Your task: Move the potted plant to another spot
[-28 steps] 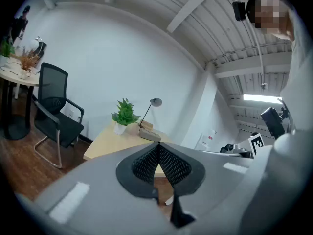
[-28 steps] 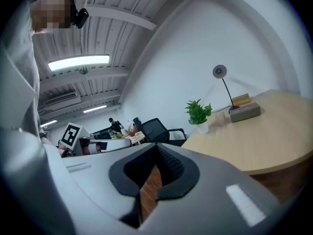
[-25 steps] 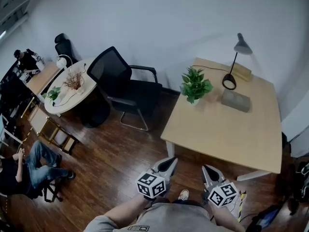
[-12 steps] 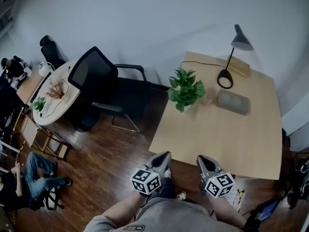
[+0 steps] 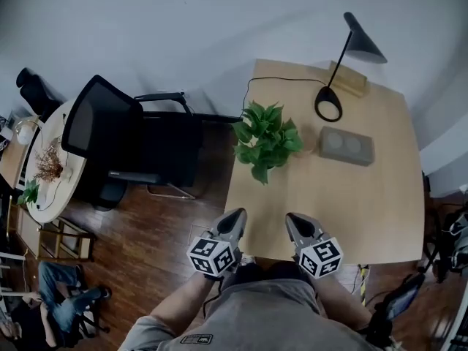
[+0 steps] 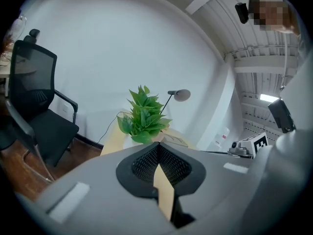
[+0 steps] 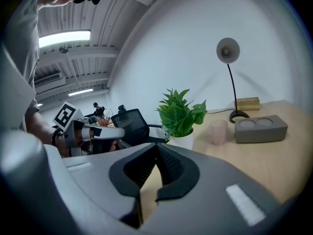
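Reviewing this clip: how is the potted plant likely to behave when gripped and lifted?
The potted plant probably tips easily: its leaves spread far wider than its small white pot. The leaves look floppy, so gripping them would likely fail; the pot seems rigid. Its smooth wall may be slippery.

I see a smooth matt pale wooden table (image 5: 329, 203), a glossy dark plank floor (image 5: 168, 225), a black mesh-backed office chair (image 5: 99, 123)
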Demonstrator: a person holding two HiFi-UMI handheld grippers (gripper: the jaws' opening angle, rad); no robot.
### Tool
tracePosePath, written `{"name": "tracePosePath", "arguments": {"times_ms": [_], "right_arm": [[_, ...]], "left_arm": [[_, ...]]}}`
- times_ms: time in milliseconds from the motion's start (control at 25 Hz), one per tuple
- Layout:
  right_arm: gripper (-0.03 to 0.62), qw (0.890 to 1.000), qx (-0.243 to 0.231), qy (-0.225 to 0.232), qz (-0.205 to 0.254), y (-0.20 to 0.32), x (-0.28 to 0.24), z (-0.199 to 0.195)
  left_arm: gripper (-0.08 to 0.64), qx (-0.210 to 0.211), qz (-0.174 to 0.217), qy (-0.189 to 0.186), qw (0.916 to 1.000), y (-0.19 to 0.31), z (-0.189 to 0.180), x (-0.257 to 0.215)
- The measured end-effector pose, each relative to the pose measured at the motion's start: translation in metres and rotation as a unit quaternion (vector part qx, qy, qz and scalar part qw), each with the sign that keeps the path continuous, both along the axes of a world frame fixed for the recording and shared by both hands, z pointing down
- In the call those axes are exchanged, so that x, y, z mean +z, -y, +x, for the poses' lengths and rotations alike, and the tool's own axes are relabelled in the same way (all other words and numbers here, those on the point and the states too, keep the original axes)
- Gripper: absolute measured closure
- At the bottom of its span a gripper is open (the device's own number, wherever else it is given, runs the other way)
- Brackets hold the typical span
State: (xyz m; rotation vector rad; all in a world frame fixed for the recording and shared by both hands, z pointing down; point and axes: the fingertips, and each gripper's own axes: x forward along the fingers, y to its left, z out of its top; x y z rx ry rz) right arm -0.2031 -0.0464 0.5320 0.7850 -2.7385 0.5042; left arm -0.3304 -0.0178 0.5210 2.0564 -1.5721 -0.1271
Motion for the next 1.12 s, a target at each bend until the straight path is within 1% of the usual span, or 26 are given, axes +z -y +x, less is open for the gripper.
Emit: {"name": "tracePosePath", "arguments": {"times_ms": [120, 280, 560, 680, 720, 840, 880, 1000, 1120], "right_arm": [[0.588, 1.0, -0.004, -0.013, -0.01, 0.017, 0.012, -0.008], [0.588, 0.999, -0.022, -0.026, -0.016, 0.051, 0.035, -0.017], [0.586, 0.995, -0.074, -0.071, 0.019, 0.097, 0.069, -0.026], [0.564, 0.99, -0.106, -0.091, 0.033, 0.109, 0.084, -0.037], [0.496, 0.988, -0.117, -0.097, 0.034, 0.112, 0.089, -0.042], [0.326, 0.981, -0.149, -0.115, 0.038, 0.118, 0.106, -0.056], [0.286, 0.979, -0.159, -0.12, 0.041, 0.12, 0.112, -0.061], [0.202, 0.974, -0.184, -0.122, 0.05, 0.126, 0.123, -0.078], [0.128, 0.975, -0.185, -0.111, 0.054, 0.14, 0.126, -0.093]], "left_arm": [[0.56, -0.004, -0.021, 0.001, 0.9998, 0.015, -0.011, 0.015], [0.56, -0.029, -0.046, 0.019, 0.9984, 0.043, -0.028, 0.042], [0.56, -0.056, -0.087, 0.026, 0.9943, 0.08, -0.039, 0.087], [0.56, -0.059, -0.1, 0.03, 0.9928, 0.095, -0.045, 0.104], [0.56, -0.059, -0.103, 0.033, 0.9924, 0.1, -0.047, 0.109], [0.56, -0.057, -0.114, 0.038, 0.9911, 0.112, -0.052, 0.124], [0.56, -0.057, -0.117, 0.039, 0.9908, 0.116, -0.053, 0.128], [0.56, -0.057, -0.118, 0.045, 0.9904, 0.128, -0.058, 0.135], [0.56, -0.059, -0.111, 0.051, 0.9908, 0.142, -0.065, 0.138]]}}
